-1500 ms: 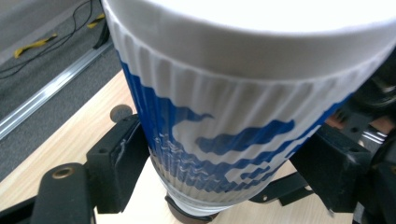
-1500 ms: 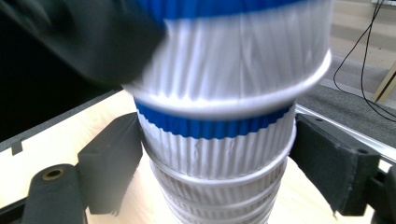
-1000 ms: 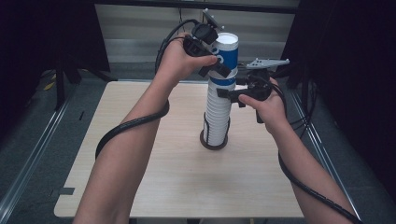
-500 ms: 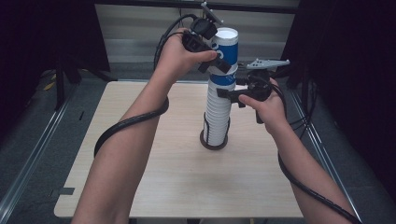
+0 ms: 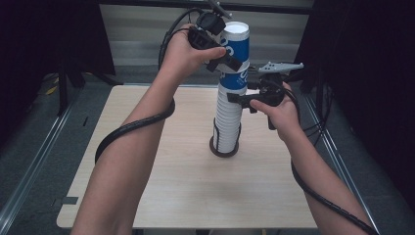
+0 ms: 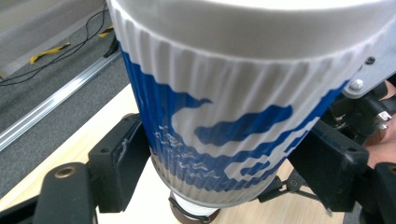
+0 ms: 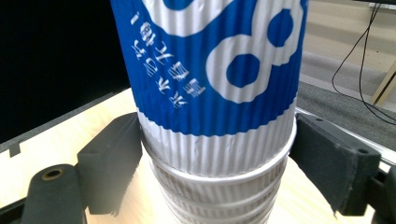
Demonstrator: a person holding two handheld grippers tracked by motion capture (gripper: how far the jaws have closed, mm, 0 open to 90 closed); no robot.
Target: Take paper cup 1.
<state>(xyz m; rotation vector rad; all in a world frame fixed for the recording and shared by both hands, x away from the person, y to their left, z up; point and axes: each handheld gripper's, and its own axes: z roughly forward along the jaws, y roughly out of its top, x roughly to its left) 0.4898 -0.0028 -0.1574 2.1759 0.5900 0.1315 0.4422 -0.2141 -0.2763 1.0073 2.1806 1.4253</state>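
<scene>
Near the middle of the pale wooden desk (image 5: 161, 161) stands a tall stack of white ribbed paper cups (image 5: 228, 125), its foot set in a dark round ring-shaped base (image 5: 224, 148). Topping that stack is a blue-and-white ribbed paper cup (image 5: 236, 58) with a white rim, upright and lifted partly out of the cup below, so that most of its blue print shows above the stack.

From the left, the left gripper (image 5: 226, 58) reaches across at the height of this top cup. Its black fingers (image 6: 119, 165) stand on either side of the cup's lower blue band and press against the ribbed wall, holding the cup between them.

Lower down and from the right, the right gripper (image 5: 240, 100) meets the stack just under the top cup. In the right gripper view its black fingers (image 7: 109, 161) bracket the white rims of the stacked cups; the one on the left of that view lies against them, while the other stands just beside the stack, and I cannot tell whether it touches. A black cable (image 5: 132, 127) loops around the person's left forearm, and another trails along the right forearm near the desk's right edge.
</scene>
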